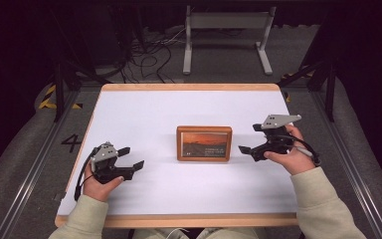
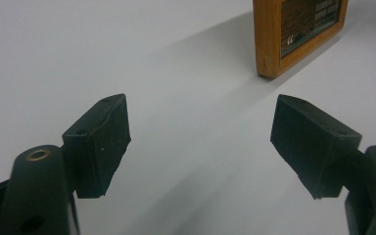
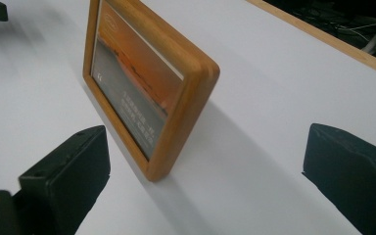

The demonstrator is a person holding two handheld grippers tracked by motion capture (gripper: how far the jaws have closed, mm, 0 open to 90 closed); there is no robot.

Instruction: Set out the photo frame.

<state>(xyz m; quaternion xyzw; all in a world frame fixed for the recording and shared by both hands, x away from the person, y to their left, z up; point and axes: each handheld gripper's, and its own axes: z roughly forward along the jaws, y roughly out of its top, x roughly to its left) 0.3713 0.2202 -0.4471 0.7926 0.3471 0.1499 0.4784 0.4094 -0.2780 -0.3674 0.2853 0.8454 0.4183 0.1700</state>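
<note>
A wooden picture frame (image 1: 204,143) with an orange sunset picture stands upright in the middle of the white table (image 1: 144,109). My left gripper (image 1: 132,157) rests near the table's front left, open, with nothing between its jaws (image 2: 200,142). It points toward the frame's lower corner (image 2: 293,34), which is well ahead of it. My right gripper (image 1: 249,138) is just right of the frame, open and aimed at the frame's right edge. In the right gripper view the frame (image 3: 147,93) is close ahead, its near corner just short of the open jaws (image 3: 205,161).
The table has a wooden rim (image 1: 179,219). Beyond its far edge stand a grey metal stand (image 1: 226,30) and loose cables (image 1: 149,55) on the floor. Metal rails run along both sides.
</note>
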